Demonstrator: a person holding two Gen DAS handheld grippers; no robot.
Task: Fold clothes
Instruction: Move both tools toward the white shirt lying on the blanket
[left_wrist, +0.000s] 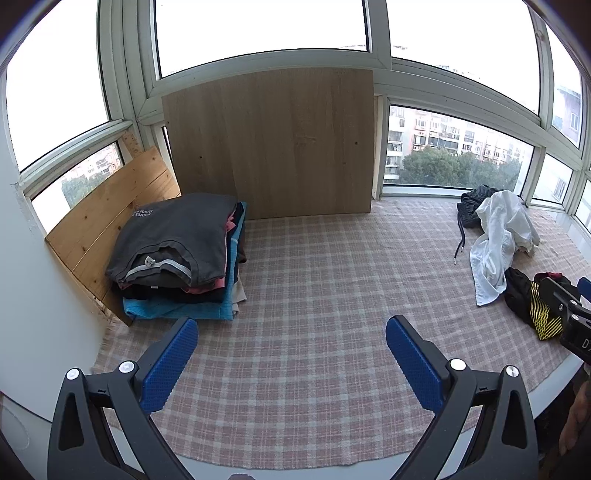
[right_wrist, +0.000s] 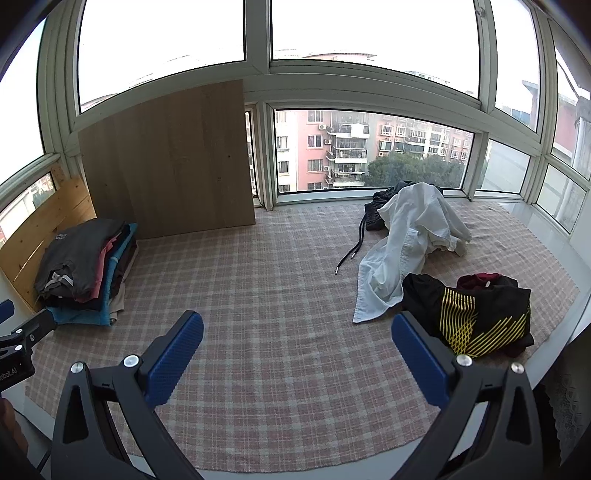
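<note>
Right wrist view: the right gripper (right_wrist: 297, 352) hangs above the plaid cloth (right_wrist: 280, 266) with its jaws spread wide and nothing between the blue pads. Ahead and to its right lie the loose clothes: a black garment with yellow stripes (right_wrist: 476, 317) lies just beside the right-hand finger, a crumpled white shirt (right_wrist: 402, 236) lies farther off with its long axis running from the near left toward the window, and a dark garment with drawstrings (right_wrist: 376, 206) lies behind it. A stack of folded clothes (right_wrist: 85, 273) sits at the far left against a wooden board (right_wrist: 170, 155).

Left wrist view: the left gripper (left_wrist: 291, 354) is likewise wide open and empty over bare cloth, with the folded stack ahead to its left and the loose heap well apart to the right.

Judgement: some garments lie folded and others do not, so folding stands partway. The right gripper is the nearer to the loose garments, the striped one closest; any pick there turns on reaching forward and rightward.
</note>
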